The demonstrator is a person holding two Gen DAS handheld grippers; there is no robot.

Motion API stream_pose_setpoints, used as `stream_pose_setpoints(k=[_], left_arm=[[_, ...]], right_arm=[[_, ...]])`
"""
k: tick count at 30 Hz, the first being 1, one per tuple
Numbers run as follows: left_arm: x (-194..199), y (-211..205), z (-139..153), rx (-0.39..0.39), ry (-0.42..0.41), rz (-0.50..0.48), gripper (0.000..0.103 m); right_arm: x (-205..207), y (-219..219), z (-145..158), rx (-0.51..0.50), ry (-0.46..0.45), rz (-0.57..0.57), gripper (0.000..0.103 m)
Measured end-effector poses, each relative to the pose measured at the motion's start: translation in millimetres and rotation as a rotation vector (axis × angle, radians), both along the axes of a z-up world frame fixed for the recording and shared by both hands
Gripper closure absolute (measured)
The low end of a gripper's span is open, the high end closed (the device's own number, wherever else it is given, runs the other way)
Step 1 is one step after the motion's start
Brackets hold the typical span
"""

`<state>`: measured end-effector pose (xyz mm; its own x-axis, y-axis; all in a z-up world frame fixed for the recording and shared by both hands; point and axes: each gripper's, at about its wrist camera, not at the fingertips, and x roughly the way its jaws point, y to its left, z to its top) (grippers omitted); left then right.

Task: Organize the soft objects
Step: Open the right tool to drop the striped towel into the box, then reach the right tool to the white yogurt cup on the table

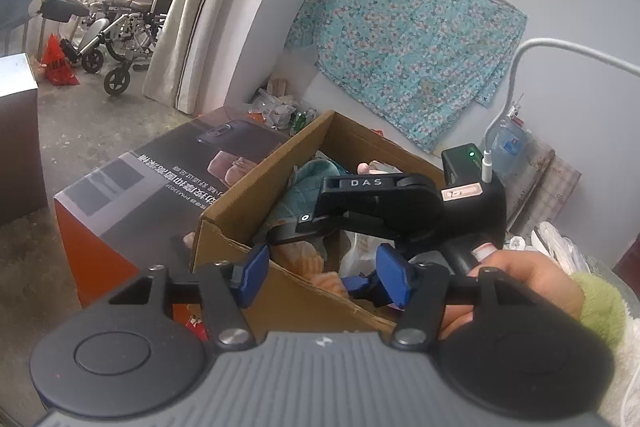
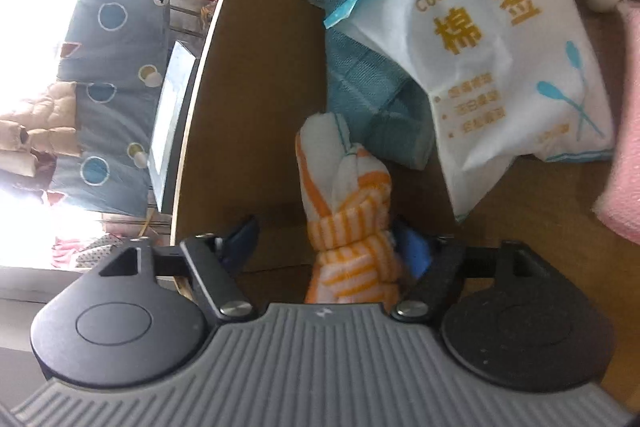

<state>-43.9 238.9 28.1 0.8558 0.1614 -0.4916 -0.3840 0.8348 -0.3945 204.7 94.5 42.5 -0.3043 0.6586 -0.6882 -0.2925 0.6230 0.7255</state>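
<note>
Nearest the right wrist lens, right gripper (image 2: 320, 243) jaws apart, orange-striped cloth (image 2: 352, 223) standing between them, touching the right blue pad (image 2: 414, 251), clear of the left pad; can't tell if it's actually pinched. Cloth sits inside the cardboard box (image 2: 256, 75). Beyond it: teal towel (image 2: 360, 75), with the cotton swab pack (image 2: 504, 59) overlapping it to the right, pink cloth (image 2: 624, 163) at far right edge. Left wrist view adds the outside picture: left gripper (image 1: 320, 275) jaws apart, nothing between them, hovering at the box's (image 1: 296, 291) near rim; right gripper's body (image 1: 384, 207) reaches into the box from the right. Printed carton (image 1: 132, 187) just left of the box, floral fabric (image 1: 408, 43) on the far wall, wheelchair (image 1: 120, 35) far left.
</note>
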Motion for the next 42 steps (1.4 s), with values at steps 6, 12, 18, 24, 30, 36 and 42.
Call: stream_pose_setpoints(k=[6,12,18,24,30,36,42], left_arm=[[-0.1,-0.8,-0.8,0.002,0.001,0.002,0.040],[-4.2,-9.8,-0.6,0.000,0.006,0.005,0.038],[-10.0,-19.1,0.1,0.013,0.005,-0.003,0.032],[-15.3,-31.8,5.3,0.034,-0.006,-0.036,0.024],[-16.5,-59.4,13.7,0.052,-0.036,-0.128,0.010],[0.0,-112.0,16.8,0.090,-0.054,-0.338,0.002],[25.7,-183.2,10.1,0.105,-0.050,-0.588,0.002]], right_arm=[[0.7,-9.9,11.1,0.039,-0.017,-0.014,0.022],[-0.7,-0.8,11.6,0.066,0.001,0.022,0.019],[10.5,-23.3,22.0,0.106,-0.010,0.005,0.018],[12.0,-54.5,51.1,0.246,-0.006,-0.011,0.018],[-0.2,-121.2,91.8,0.435,-0.039,-0.055,0.017],[-23.0,-235.9,103.3,0.552,-0.137,-0.196,0.013],[-49.7,-363.4,98.2,0.465,-0.332,-0.445,0.005]])
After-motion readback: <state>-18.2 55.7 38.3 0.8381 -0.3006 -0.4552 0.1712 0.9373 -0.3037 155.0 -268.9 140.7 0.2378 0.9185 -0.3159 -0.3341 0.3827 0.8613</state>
